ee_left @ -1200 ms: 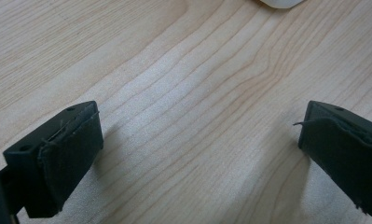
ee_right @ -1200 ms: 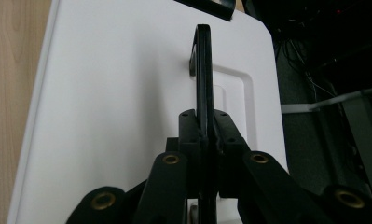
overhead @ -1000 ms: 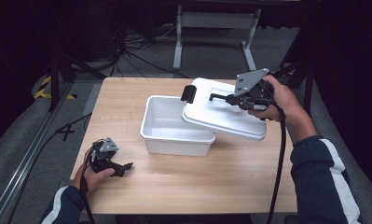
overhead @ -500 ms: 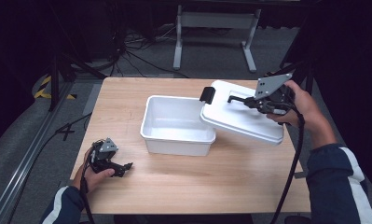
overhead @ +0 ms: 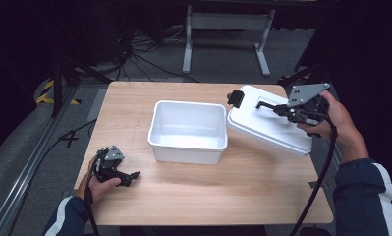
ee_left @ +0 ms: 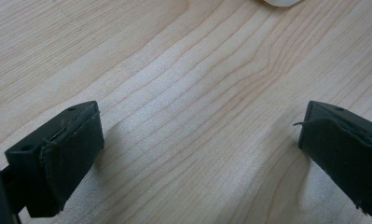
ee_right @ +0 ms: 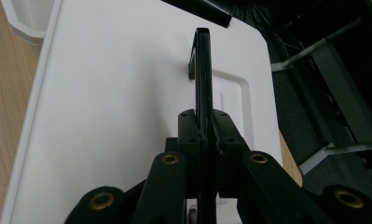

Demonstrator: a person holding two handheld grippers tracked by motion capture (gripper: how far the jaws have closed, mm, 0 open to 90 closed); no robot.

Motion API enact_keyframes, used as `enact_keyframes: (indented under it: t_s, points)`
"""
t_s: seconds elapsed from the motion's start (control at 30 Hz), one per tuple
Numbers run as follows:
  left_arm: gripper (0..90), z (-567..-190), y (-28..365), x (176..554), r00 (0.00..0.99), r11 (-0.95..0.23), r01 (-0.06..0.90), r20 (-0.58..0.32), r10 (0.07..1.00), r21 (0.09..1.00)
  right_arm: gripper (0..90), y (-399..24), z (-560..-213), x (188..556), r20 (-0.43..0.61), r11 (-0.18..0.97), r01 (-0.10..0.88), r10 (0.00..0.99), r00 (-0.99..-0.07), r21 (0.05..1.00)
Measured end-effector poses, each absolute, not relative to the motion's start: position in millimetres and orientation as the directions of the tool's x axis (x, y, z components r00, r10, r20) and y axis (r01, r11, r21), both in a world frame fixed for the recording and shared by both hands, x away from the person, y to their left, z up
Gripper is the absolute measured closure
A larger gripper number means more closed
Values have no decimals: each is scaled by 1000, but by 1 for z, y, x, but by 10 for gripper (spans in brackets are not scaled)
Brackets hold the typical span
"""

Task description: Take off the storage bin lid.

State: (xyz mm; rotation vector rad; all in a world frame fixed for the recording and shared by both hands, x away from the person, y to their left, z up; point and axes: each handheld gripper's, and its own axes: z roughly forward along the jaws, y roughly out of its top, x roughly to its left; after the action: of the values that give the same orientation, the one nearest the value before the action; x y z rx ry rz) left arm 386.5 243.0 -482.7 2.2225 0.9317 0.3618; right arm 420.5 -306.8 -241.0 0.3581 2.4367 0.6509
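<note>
Since the earlier frames the right gripper (overhead: 282, 109) has carried the white lid (overhead: 267, 125) rightward, from above the bin's right rim to clear of the white bin (overhead: 187, 132), while the left gripper (overhead: 116, 169) has kept its place near the table's front-left corner.

The step in hand looks like removal of the lid: it is off the bin and hangs tilted over the right part of the wooden table (overhead: 208, 191), its near-right edge lower, its far-left edge lifted close to the bin's right wall. Whether the low edge already touches the wood cannot be told. The right gripper's 2 jaws are clamped on the lid's black handle (ee_right: 203, 74), as the right gripper view shows, with the handle bar pinched edge-on between the pads. The left gripper lies on the table, its jaws spread wide with nothing but bare wood between them.

Judging from this, the next move calls for lowering the lid flat beside the bin, levelling the tilt first, then releasing the handle.

The lid's long axis runs from the bin toward the table's right edge, slanting toward the near side. Its top faces up, with a black latch (overhead: 236, 99) at the far-left end.
</note>
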Motion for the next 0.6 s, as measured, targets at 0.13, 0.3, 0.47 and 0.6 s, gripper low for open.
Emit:
enact_keyframes:
  t_s: [0.13, 0.3, 0.47, 0.6]
  points:
    - [4, -483, 243, 386, 704, -504, 518, -9, 710, 691, 841, -313, -248, 423, -459, 842, 123, 402, -793, 526]
    - [4, -483, 243, 386, 704, -505, 518, -9, 710, 691, 840, -318, -258, 427, -449, 842, 147, 414, -791, 518]
    - [4, -482, 243, 386, 704, -505, 519, -10, 710, 689, 840, -322, -270, 431, -432, 839, 170, 427, -795, 516]
    - [4, -483, 243, 386, 704, -505, 520, -10, 710, 689, 840, -324, -277, 434, -423, 839, 184, 433, -796, 513]
